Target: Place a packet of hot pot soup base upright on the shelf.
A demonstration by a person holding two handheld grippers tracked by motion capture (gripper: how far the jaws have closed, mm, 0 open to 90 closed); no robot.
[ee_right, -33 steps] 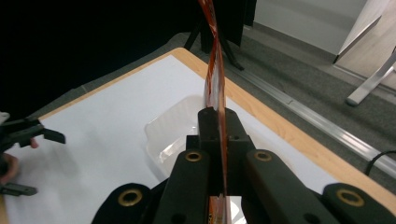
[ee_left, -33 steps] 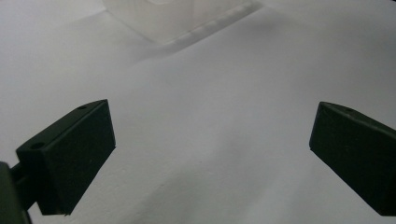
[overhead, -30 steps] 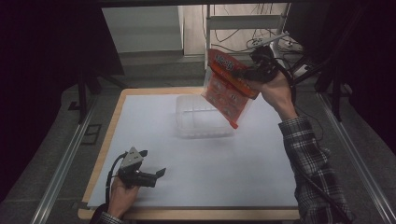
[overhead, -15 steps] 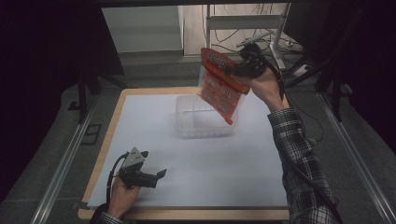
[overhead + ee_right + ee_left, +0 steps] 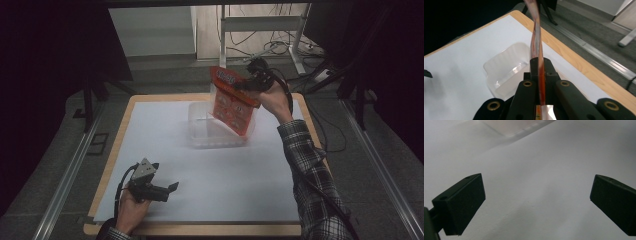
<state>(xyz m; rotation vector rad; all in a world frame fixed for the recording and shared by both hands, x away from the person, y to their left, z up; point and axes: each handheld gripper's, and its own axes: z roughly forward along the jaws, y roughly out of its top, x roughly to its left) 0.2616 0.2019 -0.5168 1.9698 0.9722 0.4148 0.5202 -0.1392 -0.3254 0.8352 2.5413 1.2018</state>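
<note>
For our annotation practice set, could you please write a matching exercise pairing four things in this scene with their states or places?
Column one:
1. flat orange-red printed packet
2. clear plastic tub
3. left gripper
4. right gripper

Column two:
A. open, low over the white sheet at the near left
B. shut on the packet's edge
C. standing on the white sheet toward the far side
D. held tilted above the tub

Pairs: 1-D, 2-C, 3-A, 4-B

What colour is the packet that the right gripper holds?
The packet is orange-red with white print, best seen in the high view.
</note>
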